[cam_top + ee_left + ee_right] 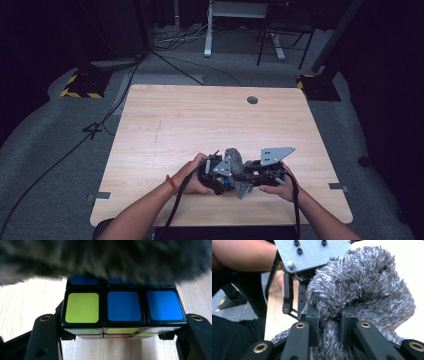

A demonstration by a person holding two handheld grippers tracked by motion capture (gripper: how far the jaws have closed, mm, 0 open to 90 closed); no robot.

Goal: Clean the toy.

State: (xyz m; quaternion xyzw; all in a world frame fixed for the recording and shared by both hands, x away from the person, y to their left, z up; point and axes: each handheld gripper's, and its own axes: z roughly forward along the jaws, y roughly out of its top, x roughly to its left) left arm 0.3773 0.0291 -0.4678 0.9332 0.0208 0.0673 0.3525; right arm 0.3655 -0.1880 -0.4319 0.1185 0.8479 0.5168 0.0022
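Wood makes up the big desk, pale and light, with a small round hole near its far edge. Grey carpet lies around it, and black cables run over the floor on the left side.

Two arms come in from the bottom of the high view, and they meet near the front edge of the desk, a bit right of the middle. Each hand holds a black tool.

Between the two tools sits a fluffy grey cloth. It is bunched up in a soft heap. In the right gripper view the cloth looks shaggy, like a thick fuzzy towel, and it rises up in a big lump.

The right gripper comes in from the right side. Its jaws are pulled close together and they pinch a fold of the cloth between them. The fuzz bulges out above and below the pinch.

The left gripper comes in from the left side, just beside the cloth. Its jaws hold a cube from both sides. One jaw presses on the left side of the cube and the other presses on the right side. The cube has black edges and little coloured squares. On the side you can see, one square is yellow-green and the others are blue. The cloth hangs over the far part of the cube and touches it, like a dark fuzzy roof. Under the cube you can see the pale desk.
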